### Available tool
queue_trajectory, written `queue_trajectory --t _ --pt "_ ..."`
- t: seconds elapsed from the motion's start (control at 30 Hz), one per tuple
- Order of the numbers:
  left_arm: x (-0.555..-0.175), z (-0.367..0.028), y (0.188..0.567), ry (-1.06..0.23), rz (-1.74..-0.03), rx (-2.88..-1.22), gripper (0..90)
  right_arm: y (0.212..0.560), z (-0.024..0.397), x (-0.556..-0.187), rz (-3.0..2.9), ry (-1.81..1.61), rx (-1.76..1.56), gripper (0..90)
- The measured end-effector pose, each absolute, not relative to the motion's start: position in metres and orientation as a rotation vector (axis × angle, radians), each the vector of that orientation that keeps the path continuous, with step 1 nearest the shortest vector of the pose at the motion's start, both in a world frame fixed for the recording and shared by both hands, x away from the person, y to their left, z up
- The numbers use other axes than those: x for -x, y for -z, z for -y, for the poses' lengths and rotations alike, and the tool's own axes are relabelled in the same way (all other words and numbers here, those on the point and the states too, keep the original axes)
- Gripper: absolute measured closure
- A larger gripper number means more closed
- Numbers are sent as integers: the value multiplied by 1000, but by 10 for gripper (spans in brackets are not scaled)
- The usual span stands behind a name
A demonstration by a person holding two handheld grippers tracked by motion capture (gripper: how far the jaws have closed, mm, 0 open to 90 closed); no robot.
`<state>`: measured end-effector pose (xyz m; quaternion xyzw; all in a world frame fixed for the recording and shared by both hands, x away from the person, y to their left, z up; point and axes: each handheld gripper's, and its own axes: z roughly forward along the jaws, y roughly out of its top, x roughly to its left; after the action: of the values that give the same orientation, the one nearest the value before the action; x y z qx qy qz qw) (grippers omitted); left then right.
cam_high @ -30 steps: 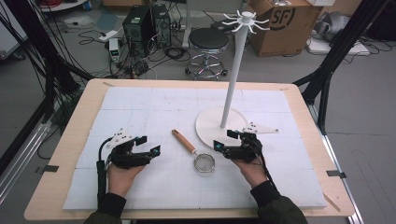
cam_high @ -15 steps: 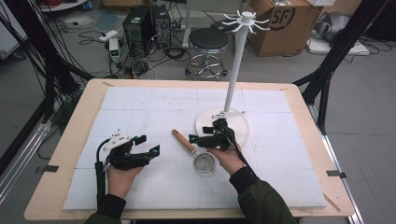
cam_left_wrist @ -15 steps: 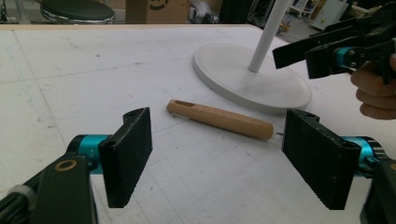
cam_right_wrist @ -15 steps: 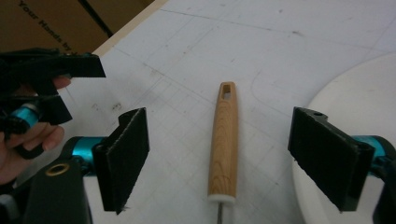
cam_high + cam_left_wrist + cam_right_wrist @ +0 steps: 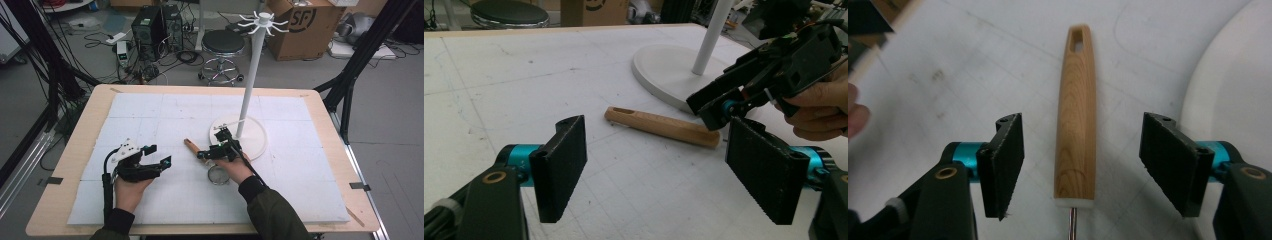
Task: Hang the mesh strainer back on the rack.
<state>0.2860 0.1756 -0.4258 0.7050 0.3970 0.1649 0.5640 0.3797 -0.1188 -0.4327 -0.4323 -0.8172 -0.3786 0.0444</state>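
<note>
Strainer handle (image 5: 1076, 115) lies between closing right gripper (image 5: 1083, 160) pads, untouched.

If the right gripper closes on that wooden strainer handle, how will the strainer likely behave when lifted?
The wooden handle looks stiff and rounded, so it may twist between the flat jaws. The strainer seems light, though its mesh end might droop from a grip this far back. The right gripper straddles the handle, jaws just closing, apart from it.

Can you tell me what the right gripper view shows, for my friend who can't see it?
A wooden handle lies on the white table mat, between the right gripper's two black jaws, which have just been closing but don't touch it yet. A round white stand base curves in at the right.
</note>
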Motion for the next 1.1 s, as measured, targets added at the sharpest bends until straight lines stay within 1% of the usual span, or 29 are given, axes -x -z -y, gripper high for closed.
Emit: queue_trajectory --t 0.13,0.17,0.33,0.37,0.43,0.57,0.8,1.03,1.1 --pt "-286 -176 426 -391 -936 -1654 251 431 106 -379 2552 1077 1290 342" --pt "-286 -176 426 -390 -935 -1656 251 433 101 -380 2602 1047 1246 371" --pt "-286 -176 426 -389 -934 -1653 252 432 88 -377 2701 950 1220 407" --pt "-286 -176 426 -388 -934 -1652 252 432 86 -376 2719 927 1222 419" --pt "-286 -176 426 -387 -934 -1654 252 431 82 -374 2808 879 1197 485" --pt "-286 -175 426 -387 -935 -1658 253 432 76 -369 2929 818 1152 516" --pt "-286 -173 425 -383 -926 -1665 254 432 75 -369 2955 804 1128 539" --pt "-285 -172 425 -382 -921 -1668 254 431 76 -369 2997 790 1071 626" --pt "-285 -172 425 -387 -920 -1665 254 431 75 -369 3012 785 1054 634"
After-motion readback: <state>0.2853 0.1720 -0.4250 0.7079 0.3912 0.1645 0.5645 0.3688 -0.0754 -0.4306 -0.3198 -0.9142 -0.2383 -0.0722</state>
